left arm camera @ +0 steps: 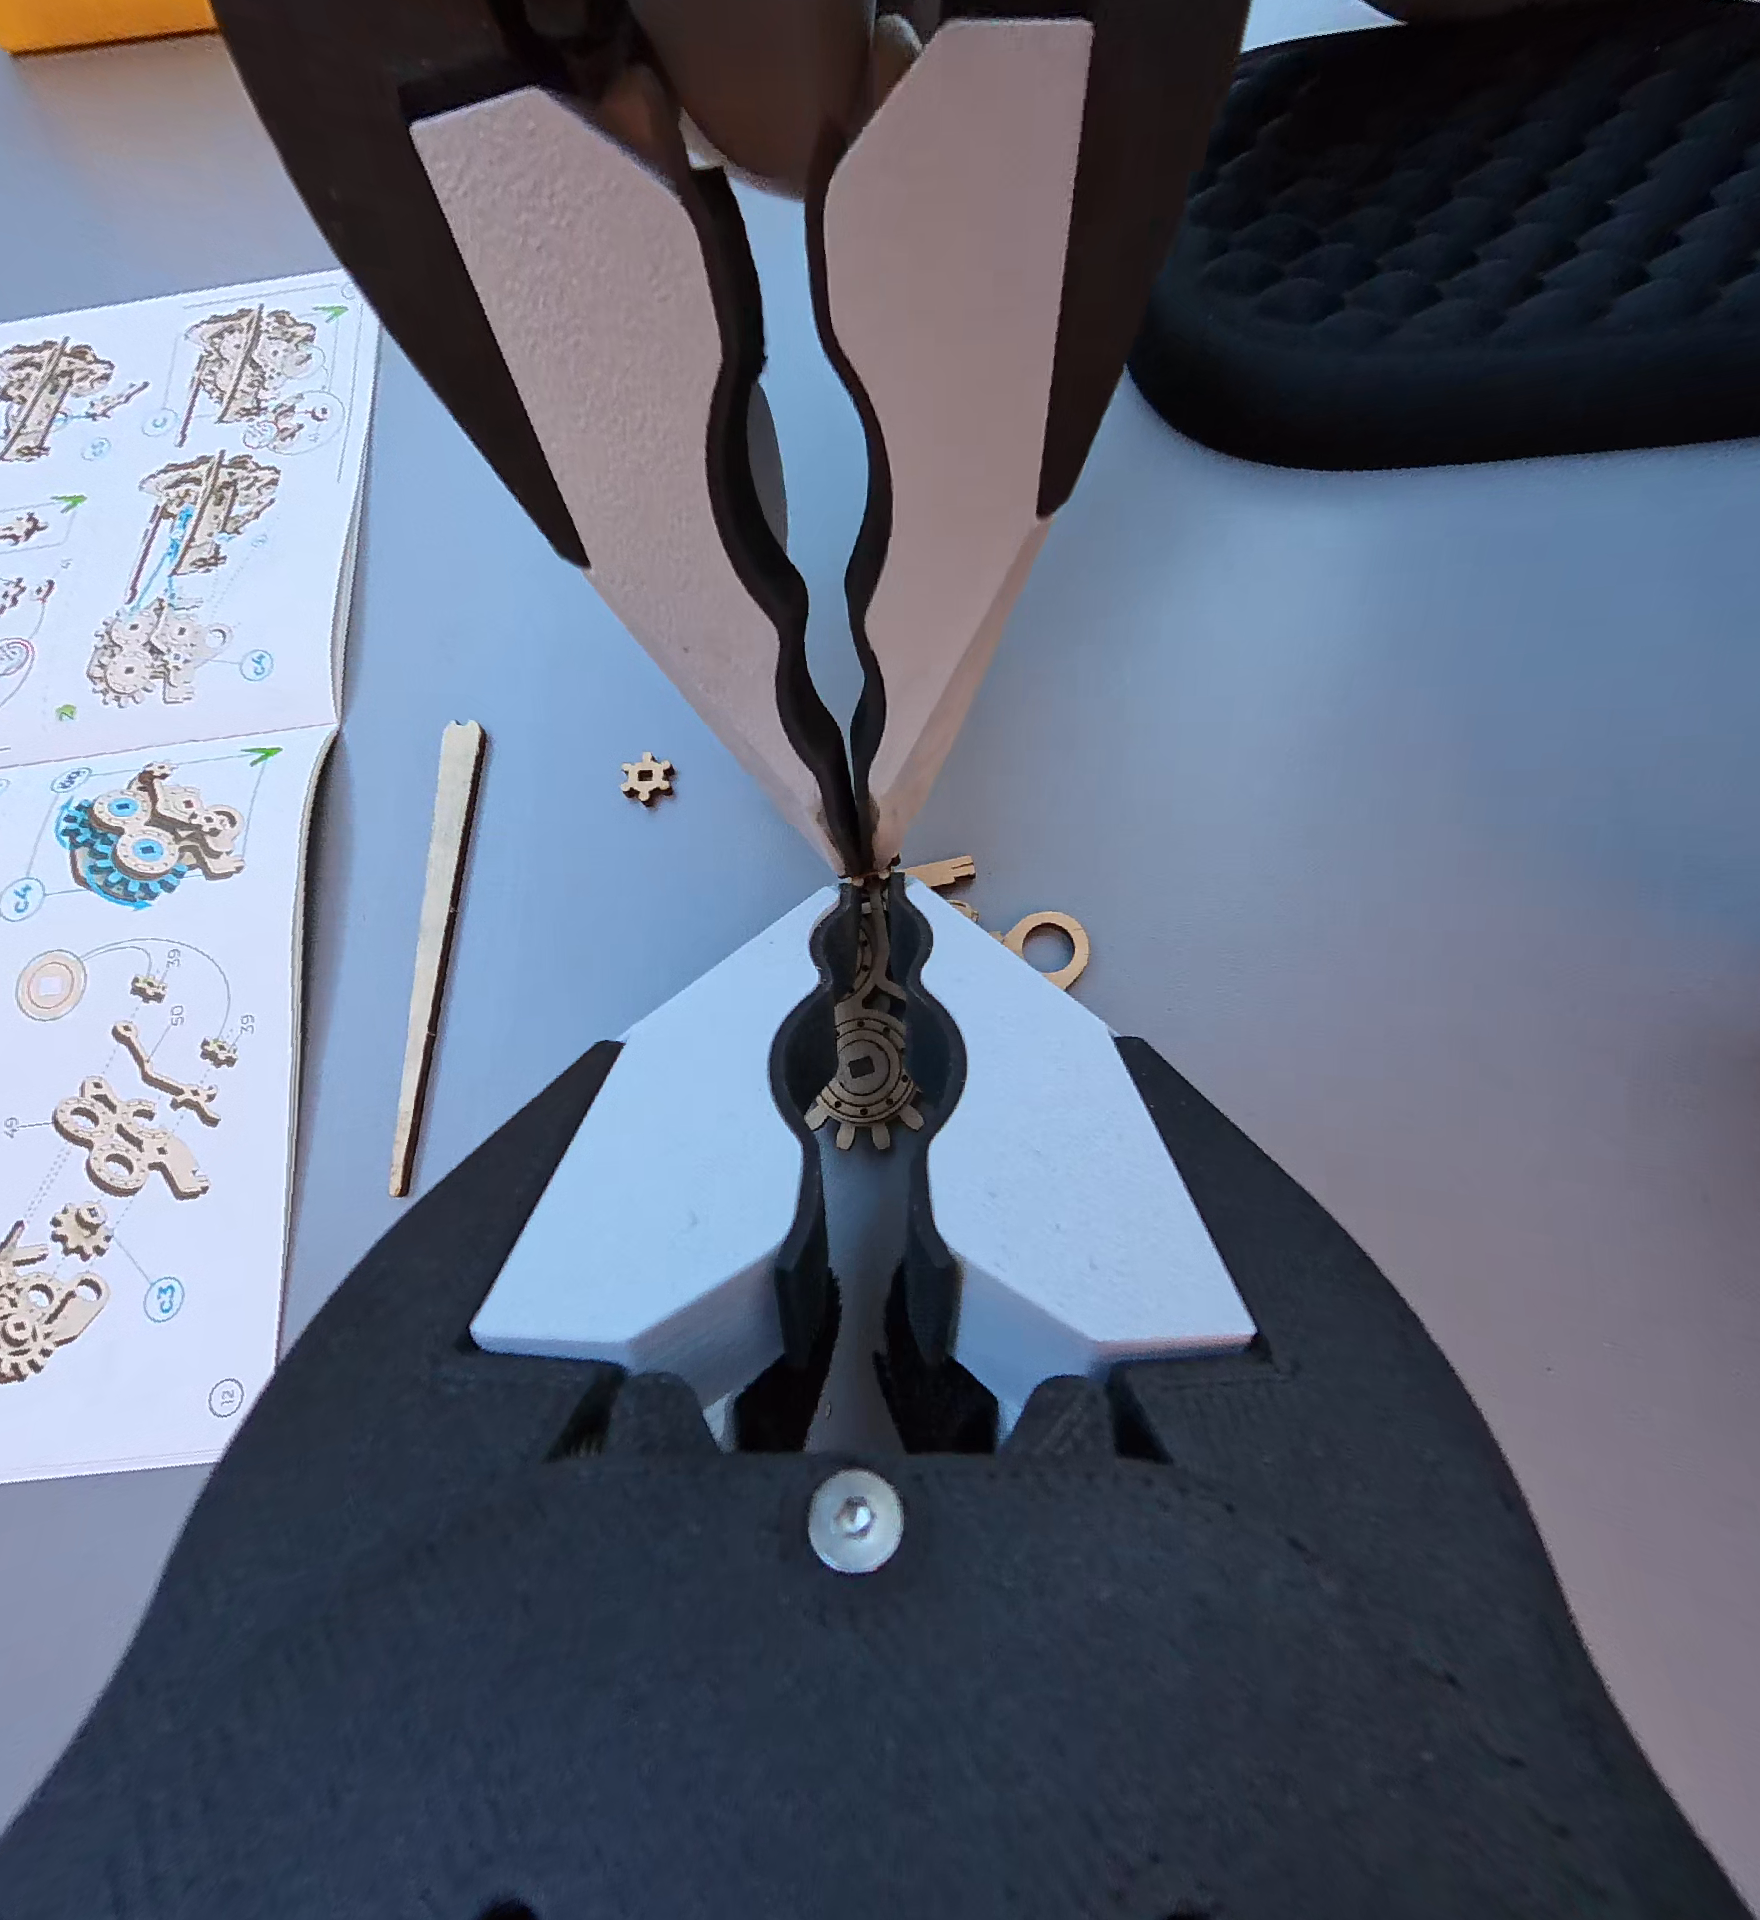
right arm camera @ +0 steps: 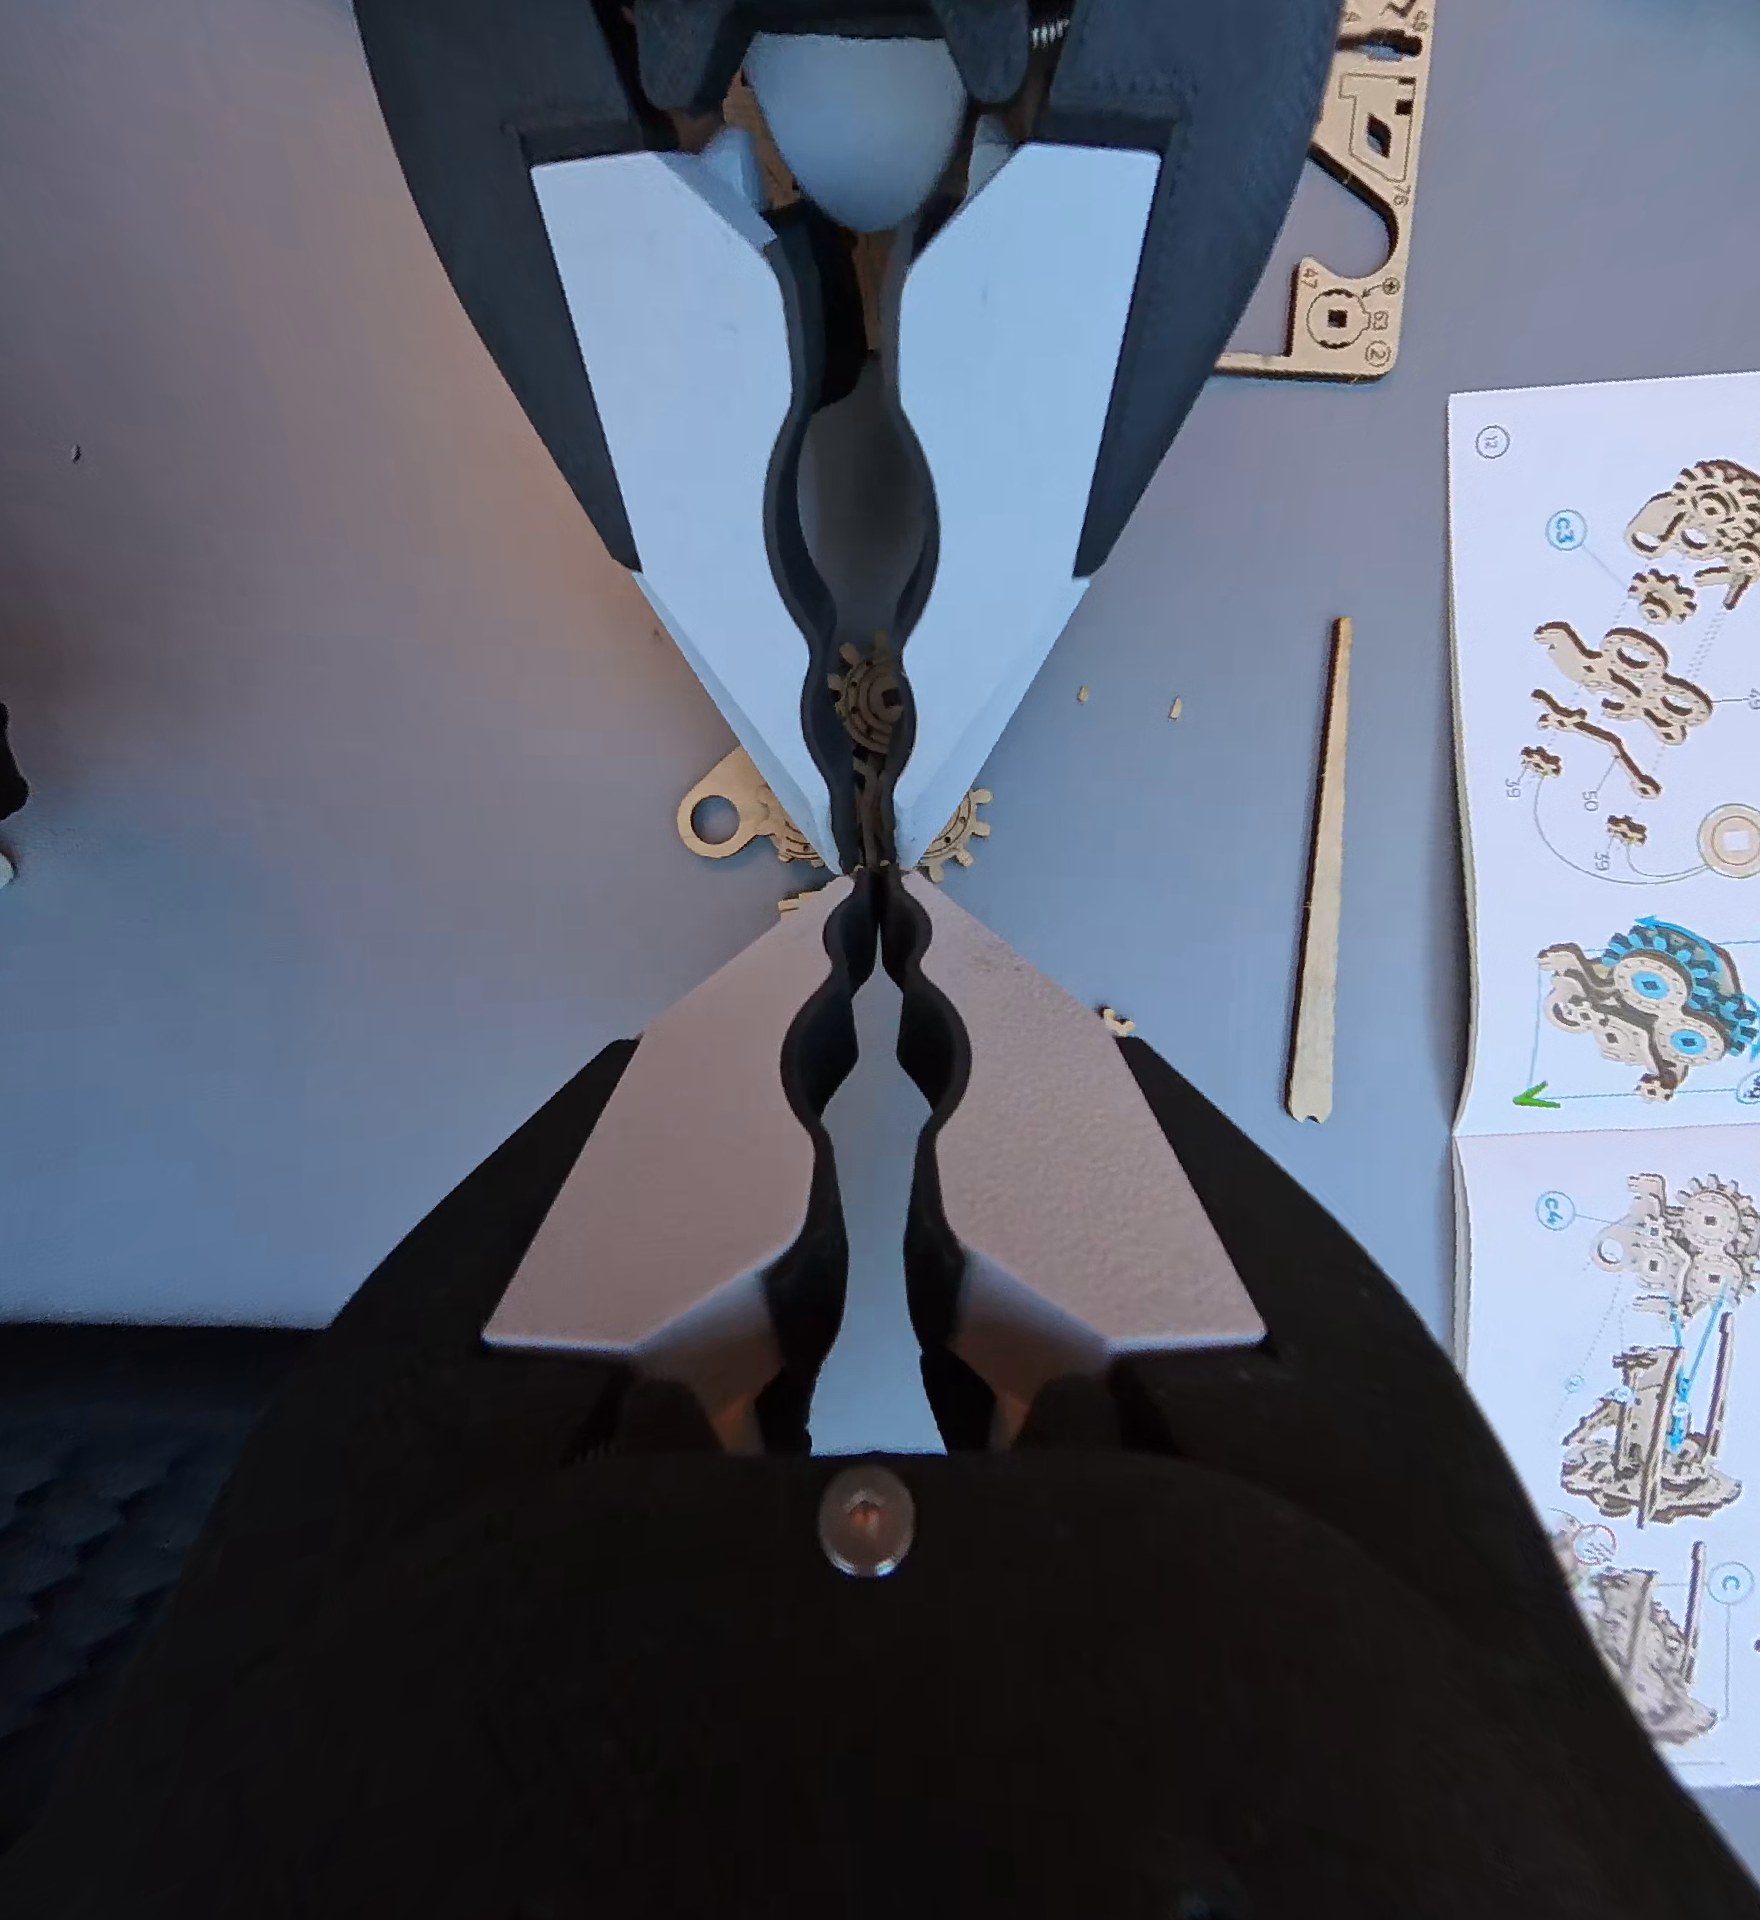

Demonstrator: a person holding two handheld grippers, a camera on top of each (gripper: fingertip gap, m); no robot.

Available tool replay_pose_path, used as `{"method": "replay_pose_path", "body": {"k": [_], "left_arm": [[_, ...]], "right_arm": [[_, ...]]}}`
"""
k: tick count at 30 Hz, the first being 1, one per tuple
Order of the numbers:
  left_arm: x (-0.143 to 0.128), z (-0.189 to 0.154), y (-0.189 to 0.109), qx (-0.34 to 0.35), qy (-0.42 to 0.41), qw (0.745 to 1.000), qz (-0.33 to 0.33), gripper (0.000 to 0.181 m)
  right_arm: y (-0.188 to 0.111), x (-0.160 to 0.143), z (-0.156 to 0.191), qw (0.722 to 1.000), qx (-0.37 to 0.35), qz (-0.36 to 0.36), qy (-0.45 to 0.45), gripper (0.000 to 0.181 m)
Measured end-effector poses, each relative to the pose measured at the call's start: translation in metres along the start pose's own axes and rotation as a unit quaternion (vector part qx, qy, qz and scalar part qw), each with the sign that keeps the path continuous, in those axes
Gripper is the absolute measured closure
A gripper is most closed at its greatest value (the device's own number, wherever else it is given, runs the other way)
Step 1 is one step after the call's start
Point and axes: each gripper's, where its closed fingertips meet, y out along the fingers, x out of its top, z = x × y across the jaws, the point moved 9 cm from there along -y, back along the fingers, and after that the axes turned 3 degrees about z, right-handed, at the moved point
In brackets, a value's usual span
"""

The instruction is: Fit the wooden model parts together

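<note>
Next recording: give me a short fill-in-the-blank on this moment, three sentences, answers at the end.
1. The left tool is shut on a wooden gear assembly, and the right tool meets it tip to ____.
2. The long wooden stick lies between the tools and the ____ booklet.
3. A small loose wooden gear lies on the grey ____.

Answers: tip; instruction; table

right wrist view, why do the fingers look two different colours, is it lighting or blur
Lighting: in the right wrist view the right hand-held gripper has warm pinkish fingers, the left hand-held gripper opposite looks cool blue; the left wrist view shows the same split, and both are sharp, with wide-angle stretching at the edges.
</note>
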Motion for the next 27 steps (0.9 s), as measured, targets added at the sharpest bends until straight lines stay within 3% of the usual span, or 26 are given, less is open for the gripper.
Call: {"method": "replay_pose_path", "body": {"k": [9,14,18,27], "left_arm": [[0.000,0.000,0.000,0.002,0.001,1.000,0.002,0.178],[0.000,-0.001,0.000,0.003,0.001,1.000,-0.002,0.178],[0.000,-0.002,0.000,0.007,0.008,1.000,-0.001,0.178],[0.000,0.000,-0.005,-0.003,-0.005,1.000,0.000,0.174]], "right_arm": [[0.001,0.005,0.005,0.999,-0.030,0.026,-0.009,0.181],[-0.003,-0.006,-0.002,1.000,-0.001,-0.019,0.016,0.181],[-0.023,-0.003,-0.007,0.998,-0.012,-0.065,0.000,0.181],[-0.003,-0.005,-0.003,0.999,0.018,-0.032,-0.015,0.181]]}}
